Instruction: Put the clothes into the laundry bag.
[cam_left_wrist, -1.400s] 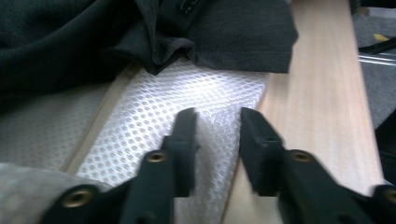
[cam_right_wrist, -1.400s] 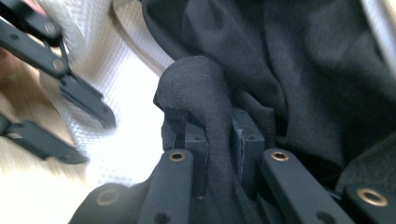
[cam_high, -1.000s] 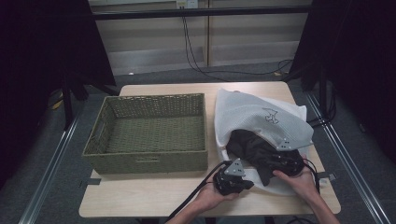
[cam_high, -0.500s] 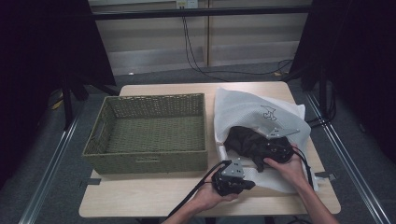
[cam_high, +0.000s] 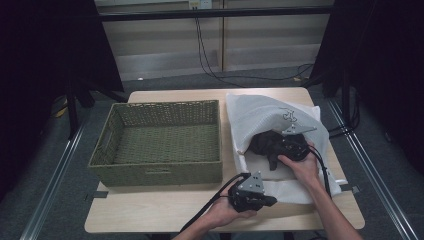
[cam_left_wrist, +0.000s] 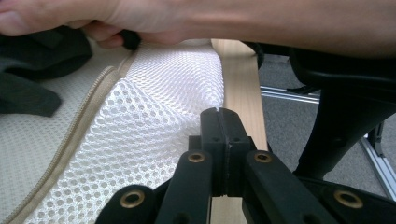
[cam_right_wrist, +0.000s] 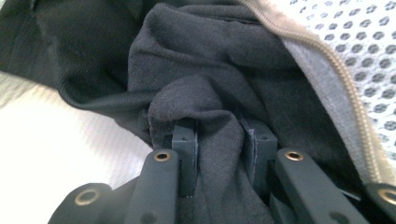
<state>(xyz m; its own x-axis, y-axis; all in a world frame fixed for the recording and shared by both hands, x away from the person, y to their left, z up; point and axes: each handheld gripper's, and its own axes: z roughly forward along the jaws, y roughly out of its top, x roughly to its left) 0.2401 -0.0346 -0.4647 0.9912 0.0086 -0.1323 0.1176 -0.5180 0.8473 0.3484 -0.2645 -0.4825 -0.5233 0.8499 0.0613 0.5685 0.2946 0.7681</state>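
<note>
A dark, crumpled cloth garment (cam_high: 267, 145) lies in the mouth of a white mesh laundry bag with a beige zipper (cam_high: 260, 115), which is spread flat on the right half of the pale wooden worktop (cam_high: 150, 212); an empty olive-green woven basket (cam_high: 160, 172) stands just beside the bag on its left. The right hand-held gripper (cam_high: 286, 146) reaches into the bag opening, and in the right gripper view its jaws stand part-way closed with a thick fold of the dark cloth (cam_right_wrist: 215, 116) bunched between them, the pads pressing on it from both sides, so it has hold of the garment. The left hand-held gripper (cam_high: 262, 200) rests low at the near edge of the bag, its jaws fully together; in the left gripper view the white mesh (cam_left_wrist: 154, 121) lies against them, and it looks pinched there, pinning the bag down, though the exact bite is hard to make out. The garment sits directly ahead of the right gripper and is already in its grasp, while the basket lies well to the left across the bag's edge. By my reading, the coming move is a pull out of the opening and leftward toward the basket, with the left gripper anchoring the bag.
</note>
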